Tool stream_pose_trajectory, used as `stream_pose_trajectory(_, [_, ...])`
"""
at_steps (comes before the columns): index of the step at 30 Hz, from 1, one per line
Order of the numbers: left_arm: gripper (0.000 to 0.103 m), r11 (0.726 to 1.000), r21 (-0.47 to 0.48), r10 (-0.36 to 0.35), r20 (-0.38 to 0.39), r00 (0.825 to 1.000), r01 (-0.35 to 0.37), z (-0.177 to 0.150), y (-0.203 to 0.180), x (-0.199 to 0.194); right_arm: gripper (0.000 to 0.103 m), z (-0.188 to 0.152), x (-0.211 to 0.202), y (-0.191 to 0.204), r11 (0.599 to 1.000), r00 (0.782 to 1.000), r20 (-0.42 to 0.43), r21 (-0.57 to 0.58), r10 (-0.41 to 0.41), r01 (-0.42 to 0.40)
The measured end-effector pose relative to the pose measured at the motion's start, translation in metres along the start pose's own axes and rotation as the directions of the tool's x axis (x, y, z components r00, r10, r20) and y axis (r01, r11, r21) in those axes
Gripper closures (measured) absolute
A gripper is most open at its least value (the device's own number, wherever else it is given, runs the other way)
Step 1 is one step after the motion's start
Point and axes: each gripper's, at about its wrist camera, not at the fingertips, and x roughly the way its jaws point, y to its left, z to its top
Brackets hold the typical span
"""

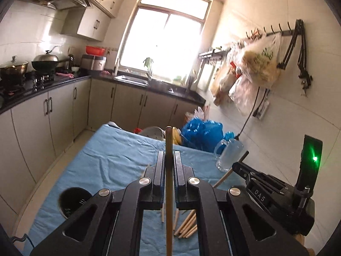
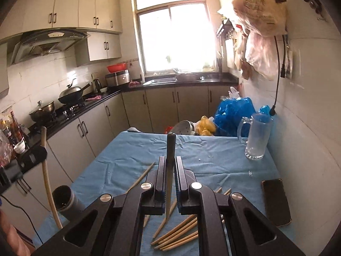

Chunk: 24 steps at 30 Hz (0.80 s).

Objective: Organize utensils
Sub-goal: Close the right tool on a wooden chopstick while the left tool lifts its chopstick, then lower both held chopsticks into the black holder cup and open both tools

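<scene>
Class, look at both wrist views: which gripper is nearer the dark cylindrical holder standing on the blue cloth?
Left. The left gripper, holding a chopstick, hangs just beside the holder. The right gripper sits farther along the table, toward the glass mug.

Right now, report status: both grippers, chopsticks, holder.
Left gripper shut on one chopstick. Right gripper shut on another chopstick. Loose chopsticks on blue cloth. Holder cup at left edge, open, unobstructed.
</scene>
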Motion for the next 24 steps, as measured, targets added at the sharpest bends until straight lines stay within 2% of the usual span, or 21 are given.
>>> stream_pose_trajectory(6, [0.096, 0.999, -0.004, 0.041, 0.078, 0.996, -0.041, 0.018, 0.03, -0.022, 0.096, 0.006, -0.011, 0.022, 0.999, 0.999, 0.023, -0.023, 0.036, -0.035])
stream_pose_trajectory(12, [0.096, 0.993, -0.026, 0.121, 0.169, 0.978, -0.119, 0.044, 0.07, -0.033, 0.096, 0.028, -0.035, 0.054, 0.99, 0.987, 0.081, -0.043, 0.137, -0.134])
stream_pose_trajectory(18, [0.096, 0.982, -0.028, 0.187, 0.258, 0.948, -0.186, 0.061, 0.1, -0.036, 0.096, 0.05, -0.047, 0.089, 0.956, 0.951, 0.103, -0.036, 0.292, -0.29])
stream_pose_trajectory(22, [0.096, 0.979, -0.042, 0.203, 0.259, 0.944, -0.199, 0.064, 0.116, -0.022, 0.095, 0.052, -0.031, 0.119, 0.925, 0.924, 0.055, -0.031, 0.379, -0.378])
stream_pose_trajectory(24, [0.096, 0.976, -0.042, 0.219, 0.247, 0.944, -0.215, 0.06, 0.125, -0.01, 0.095, 0.049, -0.018, 0.135, 0.918, 0.918, 0.029, -0.039, 0.396, -0.395])
